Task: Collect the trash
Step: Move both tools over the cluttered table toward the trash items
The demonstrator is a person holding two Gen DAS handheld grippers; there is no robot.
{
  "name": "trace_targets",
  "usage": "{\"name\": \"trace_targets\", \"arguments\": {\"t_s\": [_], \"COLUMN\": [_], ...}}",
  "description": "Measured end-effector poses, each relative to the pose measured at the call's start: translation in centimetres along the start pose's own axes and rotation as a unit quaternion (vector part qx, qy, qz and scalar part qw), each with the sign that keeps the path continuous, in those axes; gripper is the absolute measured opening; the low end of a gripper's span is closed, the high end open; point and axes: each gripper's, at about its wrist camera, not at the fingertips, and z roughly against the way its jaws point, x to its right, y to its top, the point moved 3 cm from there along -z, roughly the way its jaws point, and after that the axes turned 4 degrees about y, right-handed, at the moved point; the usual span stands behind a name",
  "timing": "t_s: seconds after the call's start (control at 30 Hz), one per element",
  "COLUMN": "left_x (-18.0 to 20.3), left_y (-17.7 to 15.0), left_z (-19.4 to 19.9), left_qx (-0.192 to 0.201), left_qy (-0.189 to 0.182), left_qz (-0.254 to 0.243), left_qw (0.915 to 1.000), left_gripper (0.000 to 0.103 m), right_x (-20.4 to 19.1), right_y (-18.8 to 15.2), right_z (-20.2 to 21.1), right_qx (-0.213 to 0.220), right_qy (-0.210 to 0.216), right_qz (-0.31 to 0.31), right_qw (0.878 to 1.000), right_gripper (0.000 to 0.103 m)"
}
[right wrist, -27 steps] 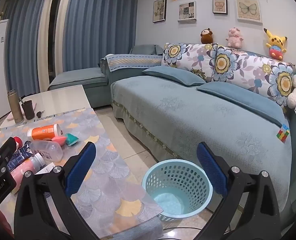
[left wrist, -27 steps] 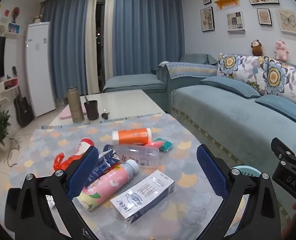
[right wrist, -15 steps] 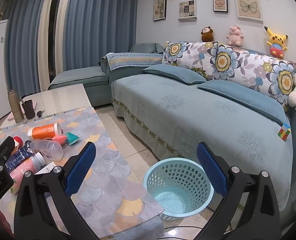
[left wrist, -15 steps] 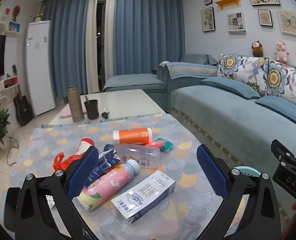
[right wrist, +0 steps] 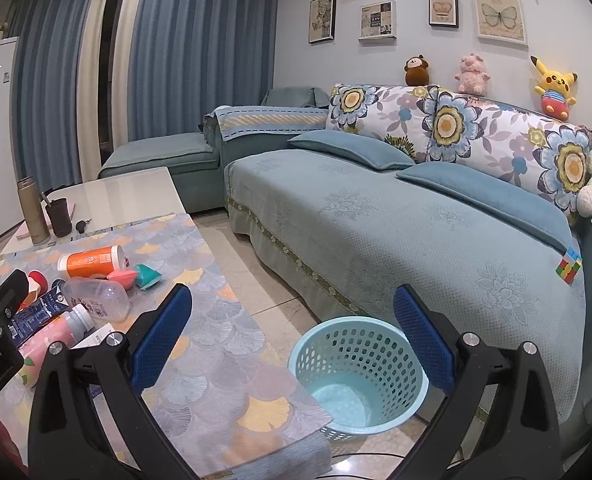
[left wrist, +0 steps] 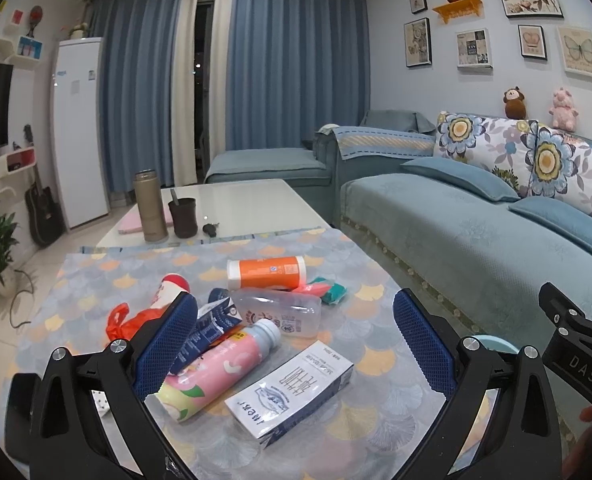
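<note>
Looking along the left hand-held gripper [left wrist: 294,346], its blue pads are seen spread wide and released, nothing held between them. Trash is piled at the lower centre of the frame on the patterned desk [left wrist: 376,304]: a white carton [left wrist: 292,392] nearest, a pink bottle [left wrist: 216,368] to its left, a clear bottle [left wrist: 278,312] above, and an orange container [left wrist: 266,272] lying on its side higher up.

From the right view, the right hand-held gripper [right wrist: 292,342] is likewise shown released and empty. A light blue basket [right wrist: 356,372] is seen on the floor at lower centre, between desk and sofa [right wrist: 376,216].
</note>
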Motion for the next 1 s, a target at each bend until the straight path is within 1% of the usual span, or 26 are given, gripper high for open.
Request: {"name": "trace_targets", "arguments": {"t_s": [0.2, 0.27, 0.3, 0.37, 0.43, 0.47, 0.53, 0.57, 0.6, 0.63, 0.7, 0.73, 0.8, 0.83, 0.9, 0.93, 0.97, 1.0], "left_x": [-0.7, -1.2, -1.3, -2.7, -3.3, -3.7, -4.7, -5.4, -6.3, -7.3, -9.8, -11.4, -14.9, -16.4, -18.9, -20.0, -20.9, -21.8], "left_y": [0.0, 0.0, 0.1, 0.0, 0.0, 0.0, 0.1, 0.2, 0.3, 0.4, 0.5, 0.3, -0.8, -1.5, -3.3, -4.4, -5.4, -6.3], "left_z": [0.0, 0.0, 0.0, 0.1, 0.1, 0.1, 0.2, 0.1, 0.0, 0.0, -0.5, -0.9, -1.6, -2.1, -3.1, -3.7, -4.4, -5.0], "left_qx": [-0.002, -0.004, -0.003, -0.003, -0.003, -0.005, -0.010, -0.016, -0.022, -0.028, -0.048, -0.062, -0.082, -0.093, -0.120, -0.136, -0.152, -0.166], "left_qy": [-0.005, -0.004, -0.003, 0.002, 0.008, 0.011, 0.014, 0.017, 0.022, 0.029, 0.049, 0.054, 0.066, 0.077, 0.096, 0.099, 0.101, 0.101], "left_qz": [0.010, 0.015, 0.016, 0.018, 0.021, 0.023, 0.035, 0.042, 0.049, 0.055, 0.061, 0.067, 0.085, 0.086, 0.086, 0.089, 0.095, 0.101], "left_qw": [0.9999, 0.9999, 0.9999, 0.9998, 0.9998, 0.9997, 0.9992, 0.9988, 0.9983, 0.9977, 0.9958, 0.9944, 0.9908, 0.9889, 0.9844, 0.9818, 0.9786, 0.9756], "left_gripper": [0.095, 0.095, 0.095, 0.095, 0.095, 0.095, 0.095, 0.095, 0.095, 0.095, 0.095, 0.095, 0.095, 0.095, 0.095, 0.095, 0.093, 0.090], "right_x": [-0.8, -1.1, -1.3, -1.8, -2.4, -2.7, -3.3, -3.7, -4.1, -4.5, -5.6, -6.3, -7.8, -8.2, -9.4, -10.5, -10.9, -11.3], "right_y": [0.1, 0.0, 0.1, 0.0, -0.1, -0.1, -0.2, -0.2, -0.3, -0.3, -0.4, -0.6, -1.1, -1.3, -2.1, -3.0, -3.6, -4.3], "right_z": [0.4, 0.4, 0.5, 0.4, 0.4, 0.4, 0.2, 0.1, -0.2, -0.2, -0.5, -0.9, -1.4, -1.4, -1.6, -2.0, -2.5, -3.0], "right_qx": [0.002, -0.002, -0.002, -0.010, -0.009, -0.001, -0.013, -0.021, -0.032, -0.026, -0.041, -0.051, -0.066, -0.073, -0.095, -0.118, -0.138, -0.159], "right_qy": [0.009, 0.012, 0.016, 0.021, 0.027, 0.033, 0.059, 0.075, 0.089, 0.102, 0.137, 0.164, 0.200, 0.207, 0.239, 0.266, 0.271, 0.276], "right_qz": [0.002, 0.003, 0.004, 0.011, 0.020, 0.020, 0.016, 0.010, 0.009, 0.003, 0.003, 0.012, 0.029, 0.029, 0.041, 0.044, 0.047, 0.048], "right_qw": [1.000, 1.000, 1.000, 1.000, 0.999, 0.999, 0.998, 0.997, 0.995, 0.994, 0.990, 0.985, 0.977, 0.975, 0.965, 0.956, 0.951, 0.947], "right_gripper": [0.095, 0.092, 0.087, 0.082, 0.073, 0.070, 0.053, 0.051, 0.044, 0.034, 0.033, 0.033, 0.033, 0.033, 0.033, 0.038, 0.044, 0.057]}}
